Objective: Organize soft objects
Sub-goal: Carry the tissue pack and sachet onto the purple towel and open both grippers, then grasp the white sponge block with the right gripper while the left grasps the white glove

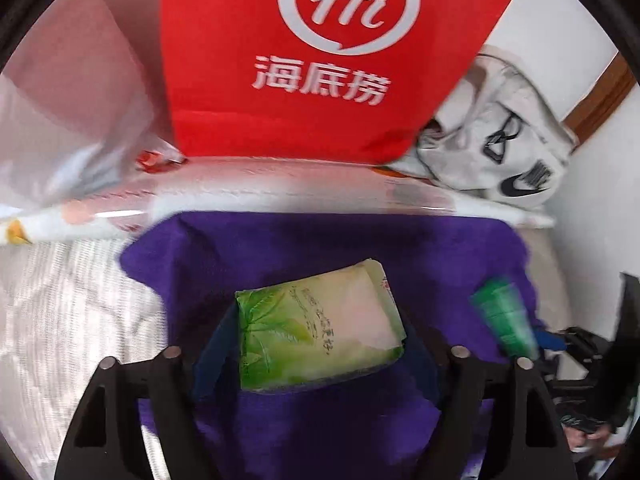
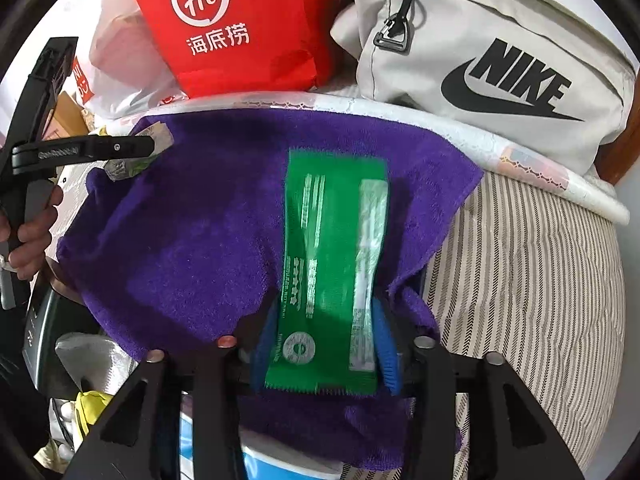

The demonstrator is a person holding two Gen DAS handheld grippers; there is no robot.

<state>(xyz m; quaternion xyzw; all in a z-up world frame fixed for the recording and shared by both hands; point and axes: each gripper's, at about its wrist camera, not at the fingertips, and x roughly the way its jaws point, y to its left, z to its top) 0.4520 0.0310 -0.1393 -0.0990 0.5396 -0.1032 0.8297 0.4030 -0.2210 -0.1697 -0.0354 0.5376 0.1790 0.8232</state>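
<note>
Right gripper astride green packet

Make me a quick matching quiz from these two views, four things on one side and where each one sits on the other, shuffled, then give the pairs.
Things:
1. tissue pack
2. green sachet
3. red bag
4. grey Nike bag

Places:
A. far right, behind the purple towel
B. between the right gripper fingers
C. upright behind the towel, white logo facing
D. between the left gripper fingers

Pairs: 1-D, 2-B, 3-C, 4-A
</note>
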